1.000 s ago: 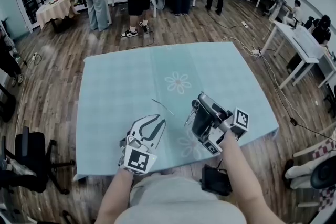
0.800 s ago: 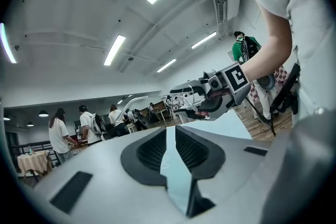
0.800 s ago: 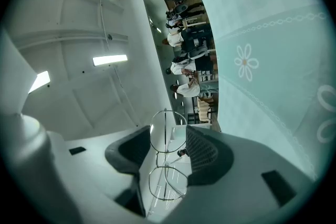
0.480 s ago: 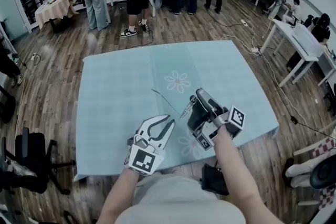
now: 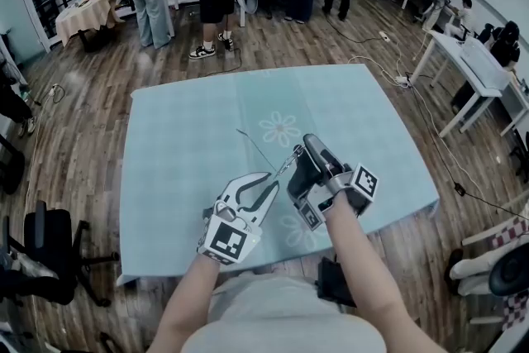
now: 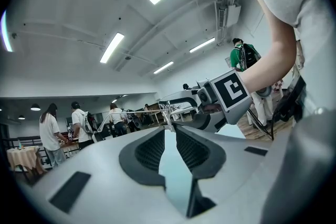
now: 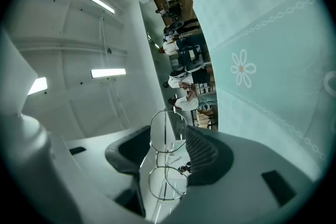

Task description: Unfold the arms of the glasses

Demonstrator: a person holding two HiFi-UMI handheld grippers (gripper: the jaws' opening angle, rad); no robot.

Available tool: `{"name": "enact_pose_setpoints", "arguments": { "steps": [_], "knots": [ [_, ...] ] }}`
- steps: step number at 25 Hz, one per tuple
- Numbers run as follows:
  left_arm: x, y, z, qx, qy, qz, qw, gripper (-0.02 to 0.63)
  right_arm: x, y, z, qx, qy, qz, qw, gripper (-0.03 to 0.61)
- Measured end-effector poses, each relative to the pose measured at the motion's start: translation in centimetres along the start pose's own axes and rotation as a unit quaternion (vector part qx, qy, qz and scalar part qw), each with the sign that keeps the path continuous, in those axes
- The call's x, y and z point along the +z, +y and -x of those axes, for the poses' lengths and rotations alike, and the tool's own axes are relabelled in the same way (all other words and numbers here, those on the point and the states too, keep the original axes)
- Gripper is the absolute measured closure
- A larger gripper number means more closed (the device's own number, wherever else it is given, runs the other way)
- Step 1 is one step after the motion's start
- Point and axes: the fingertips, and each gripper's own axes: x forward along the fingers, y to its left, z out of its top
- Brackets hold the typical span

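L gripper (image 6: 169,127): jaws only a slit apart & they've just been easing open a touch. The hinge end of the glasses (image 7: 167,159) sits right at its tips, but we don't see the pads pressing on it, so we read it as not gripping. R gripper (image 7: 168,134) is pinched on the front of the frame, both lenses stacked between its pads. One temple arm (image 5: 259,148) sticks out away from us over the teal table (image 5: 173,136). So the glasses are in the air, in R, above the near-middle of the cloth, not resting on it.

Handling, as we judge it: thin wire frame, v. light, springy but easy to bend; lenses fragile & slick. R's hold on the front looks ok as an anchor provided the squeeze is gentle. For the arms we'd take hold near the hinge w/ L, not at the far tip, & swing along the hinge's own arc. A twist or sideways pull could kink the wire or pop a lens. Whether the 2nd arm is folded or out, we can't tell.

Pose: L forearm comes up from the bottom of the head view, gripper about level, aimed up-right at R's tips. R forearm enters from lower right, gripper rolled onto its side, nose slightly raised, marker cube (image 5: 364,180) facing up. The 2 sets of tips nearly meet.
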Motion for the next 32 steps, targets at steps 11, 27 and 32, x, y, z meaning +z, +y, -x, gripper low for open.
{"name": "enact_pose_setpoints", "arguments": {
  "steps": [11, 27, 32],
  "knots": [
    [0.8, 1.1, -0.2, 0.009, -0.007, -0.002, 0.9999, 0.593, -0.1, 0.0, -0.1, -0.007, 0.004, 0.001, 1.0, 0.364],
    [1.5, 2.5, 1.3, 0.013, -0.037, 0.047, 0.9981, 0.594, -1.6, 1.0, 0.5, 0.032, 0.092, -0.018, 0.995, 0.365],
    [1.8, 3.2, 1.6, 0.013, -0.041, 0.05, 0.9978, 0.594, -2.1, 1.6, 0.2, 0.035, 0.132, -0.012, 0.991, 0.367]
  ]
}}
